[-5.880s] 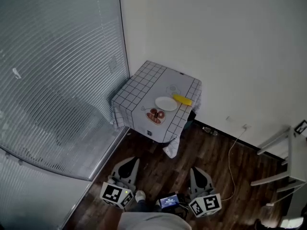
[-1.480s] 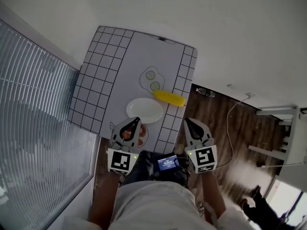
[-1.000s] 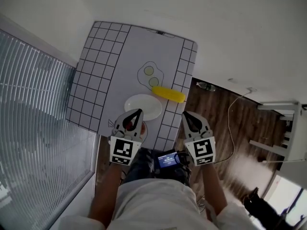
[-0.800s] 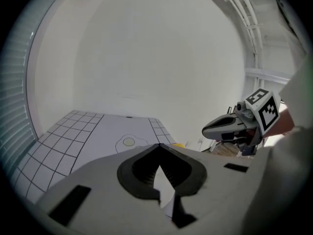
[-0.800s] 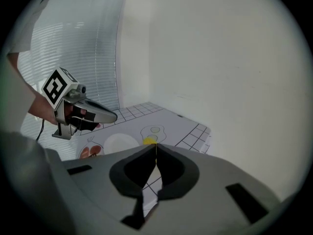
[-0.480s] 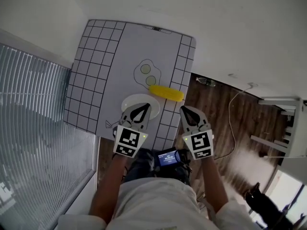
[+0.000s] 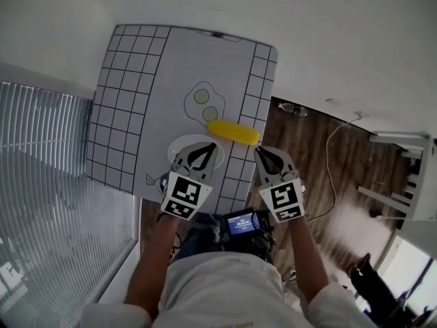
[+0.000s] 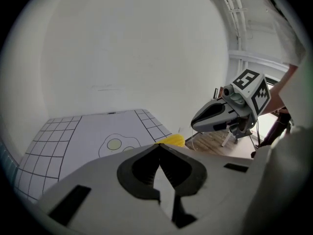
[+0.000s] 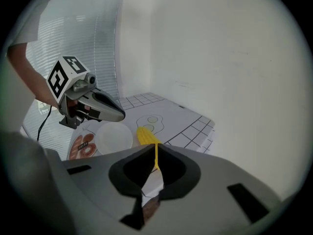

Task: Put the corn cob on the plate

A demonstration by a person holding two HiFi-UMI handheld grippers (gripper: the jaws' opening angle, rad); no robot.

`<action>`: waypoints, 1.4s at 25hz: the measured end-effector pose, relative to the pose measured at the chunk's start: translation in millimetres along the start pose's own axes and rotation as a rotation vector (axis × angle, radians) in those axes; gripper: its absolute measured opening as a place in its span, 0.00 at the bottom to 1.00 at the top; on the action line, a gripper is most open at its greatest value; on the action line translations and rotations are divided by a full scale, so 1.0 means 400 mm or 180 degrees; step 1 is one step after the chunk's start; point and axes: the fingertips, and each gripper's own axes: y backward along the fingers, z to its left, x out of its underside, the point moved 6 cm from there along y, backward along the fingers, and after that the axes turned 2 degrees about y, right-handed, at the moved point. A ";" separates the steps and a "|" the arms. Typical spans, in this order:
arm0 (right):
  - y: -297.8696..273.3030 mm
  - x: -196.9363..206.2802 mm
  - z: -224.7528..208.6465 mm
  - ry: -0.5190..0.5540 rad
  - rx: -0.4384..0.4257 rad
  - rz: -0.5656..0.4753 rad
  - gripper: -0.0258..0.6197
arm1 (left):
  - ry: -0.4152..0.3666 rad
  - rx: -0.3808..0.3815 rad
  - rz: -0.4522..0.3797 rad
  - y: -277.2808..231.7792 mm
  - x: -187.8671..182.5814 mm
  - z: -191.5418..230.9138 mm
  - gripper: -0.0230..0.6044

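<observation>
Far left, the table (image 7: 136, 80) has a smooth white cloth with a black grid border and a fried-egg doodle (image 7: 201, 102) in the middle. Down by the left tongs (image 7: 203, 153) there's a flat dish (image 9: 82, 147) with reddish round bits on it, can't tell what they are. The plate (image 7: 179, 145) next to it is round, white, glossy and bare, and the left tongs hang right over it, clenched with nothing in them. The corn cob (image 7: 233, 132) is a stubby yellow cylinder with bumpy kernels. It lies on the cloth just beside the plate, a bit ahead of both tips. The right tongs (image 7: 263, 154) are pinched to a hairline slit, empty too, over the table's edge and the dark wood floor (image 7: 307, 149).
</observation>
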 end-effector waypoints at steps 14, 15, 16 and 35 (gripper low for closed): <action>-0.072 0.004 -0.027 0.0225 -0.0237 0.0151 0.14 | 0.0053 0.0303 0.0167 -0.080 0.007 0.002 0.05; -0.077 0.005 -0.029 0.0244 -0.0249 0.0155 0.16 | 0.0046 0.0341 0.0167 -0.085 0.007 0.001 0.05; -0.082 0.006 -0.032 0.0260 -0.0266 0.0157 0.17 | 0.0051 0.0392 0.0171 -0.091 0.008 -0.001 0.07; -0.187 0.009 -0.034 0.0844 -0.0874 0.0600 0.47 | -0.0004 0.0574 0.0402 -0.155 0.027 0.004 0.33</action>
